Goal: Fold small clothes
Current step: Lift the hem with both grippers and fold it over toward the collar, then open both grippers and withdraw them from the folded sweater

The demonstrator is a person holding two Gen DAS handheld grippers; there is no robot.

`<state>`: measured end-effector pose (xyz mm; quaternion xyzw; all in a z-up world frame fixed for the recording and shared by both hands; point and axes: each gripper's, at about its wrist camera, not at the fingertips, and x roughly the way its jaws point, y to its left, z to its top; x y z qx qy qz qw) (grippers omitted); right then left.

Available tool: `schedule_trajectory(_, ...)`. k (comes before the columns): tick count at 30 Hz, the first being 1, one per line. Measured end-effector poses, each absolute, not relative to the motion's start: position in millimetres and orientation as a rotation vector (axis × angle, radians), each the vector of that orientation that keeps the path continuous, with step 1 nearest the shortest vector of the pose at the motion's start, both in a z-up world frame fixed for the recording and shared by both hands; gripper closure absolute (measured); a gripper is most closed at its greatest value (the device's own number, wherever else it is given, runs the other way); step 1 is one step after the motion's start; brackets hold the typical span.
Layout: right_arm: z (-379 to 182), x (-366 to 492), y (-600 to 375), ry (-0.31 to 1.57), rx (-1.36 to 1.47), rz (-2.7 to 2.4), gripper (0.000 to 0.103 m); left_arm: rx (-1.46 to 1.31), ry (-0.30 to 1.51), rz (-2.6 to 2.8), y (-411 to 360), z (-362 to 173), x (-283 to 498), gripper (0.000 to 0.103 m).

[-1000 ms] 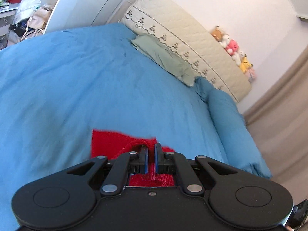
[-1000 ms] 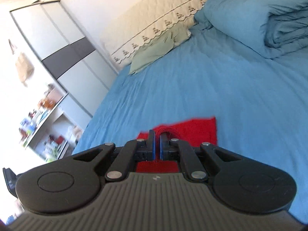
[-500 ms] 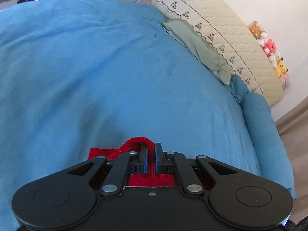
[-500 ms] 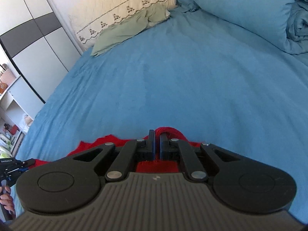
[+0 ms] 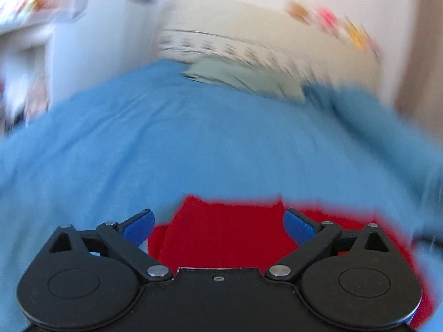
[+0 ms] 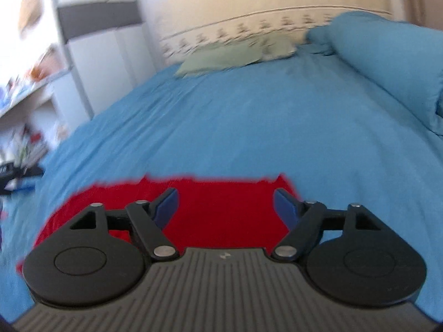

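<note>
Left gripper [image 5: 218,222] is seen with jaws spread wide; they have just been opening, and the blue pads [image 5: 138,227] press on nothing. Red garment [image 5: 227,235] is laid flat on the blue bed sheet [image 5: 193,144] directly under and ahead of the jaws, released, with the cloth visible in the gap between the fingers but not pinched. Its far edge is seen just past the fingertips.

Right gripper [image 6: 225,206] is likewise spread apart, jaws having just been opening, nothing clamped. The same red garment [image 6: 221,207] is seen below it on the sheet [image 6: 249,127], extending out to the lower left of that view; a straight far edge with small raised corners is visible.

Left-wrist view is heavily motion-blurred, so garment detail cannot be told there.

Containers: an open shelf unit [image 6: 30,105] is seen at the left of the right-wrist view, filled with small items too blurred to identify. A wardrobe [image 6: 102,41] with a dark band stands beside it, doors closed.

Further back: a green pillow [image 6: 229,55] rests against a cream quilted headboard cover [image 6: 263,13]; a rolled blue duvet [image 6: 387,63] lies along the right side of the bed.
</note>
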<state>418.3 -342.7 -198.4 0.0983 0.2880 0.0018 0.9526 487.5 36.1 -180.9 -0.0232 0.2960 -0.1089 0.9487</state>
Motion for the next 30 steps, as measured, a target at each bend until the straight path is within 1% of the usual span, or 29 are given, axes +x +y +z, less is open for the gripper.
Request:
schedule_trajectory(2, -209, 408, -325, 0.610, 0.135, 0.013, 0.008, 0.118, 0.621, -0.229, 13, -194, 472, 0.002)
schedule_trajectory(4, -221, 402, -312, 0.650, 0.098, 0.009, 0.008, 0.168, 0.645, -0.244, 4, -207, 461, 0.001)
schedule_trajectory(6, -233, 399, -305, 0.682, 0.085, -0.014, 0.007, 0.153, 0.683, -0.258, 3, -220, 457, 0.001)
schedule_trajectory(9, -247, 395, -300, 0.716, 0.057, -0.071, 0.002, 0.160, 0.745, -0.226, 5, -239, 462, 0.001)
schedule_trajectory(11, -257, 395, -300, 0.746, 0.031, -0.114, 0.002, 0.169, 0.791, -0.201, 8, -251, 465, 0.000)
schedule_trajectory(14, -268, 391, -307, 0.739, 0.032, -0.116, 0.000, 0.126, 0.798, -0.216, 17, -260, 466, 0.000)
schedule_trajectory(17, -276, 391, -311, 0.762, 0.012, -0.178, 0.000, 0.107, 0.825, -0.219, 21, -263, 470, 0.000)
schedule_trajectory(20, -279, 388, -327, 0.762, 0.116, -0.168, 0.000, 0.122, 0.848, -0.219, 19, -260, 471, 0.000)
schedule_trajectory(23, -276, 387, -324, 0.769, 0.069, -0.164, 0.000, 0.121, 0.869, -0.205, 22, -252, 466, 0.000)
schedule_trajectory(30, -232, 343, -333, 0.700, 0.173, -0.227, 0.000, 0.061, 0.841, -0.185, 33, -222, 425, 0.000)
